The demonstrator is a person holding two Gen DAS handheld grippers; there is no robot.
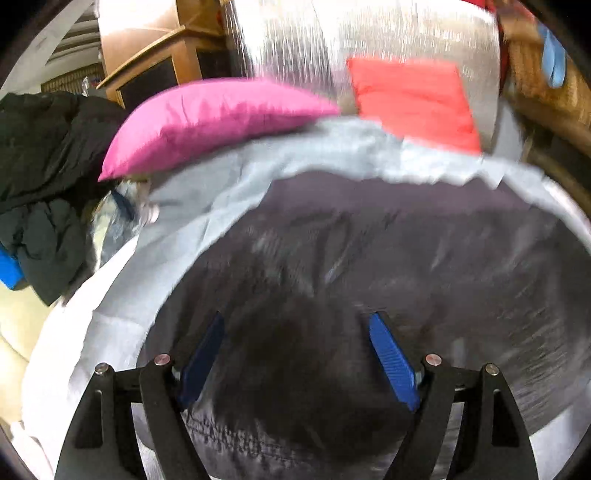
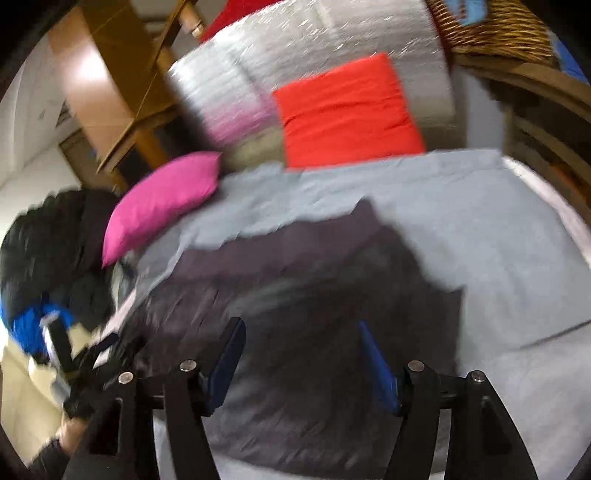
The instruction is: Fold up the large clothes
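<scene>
Dark grey padded garment (image 1: 369,258) spread on pale blue bedsheet (image 2: 480,229), apparently unfolded. Left hand-held gripper (image 1: 295,354) and right hand-held gripper (image 2: 301,358) released, holding nothing.

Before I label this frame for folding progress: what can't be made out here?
- Dark garment: type, sleeves and fold lines, smeared by motion blur in both wrist views; near edge hidden behind the jaws.
- Black pile: contents cut off at the left edge.
- Wicker basket: cropped by the top edge.
</scene>
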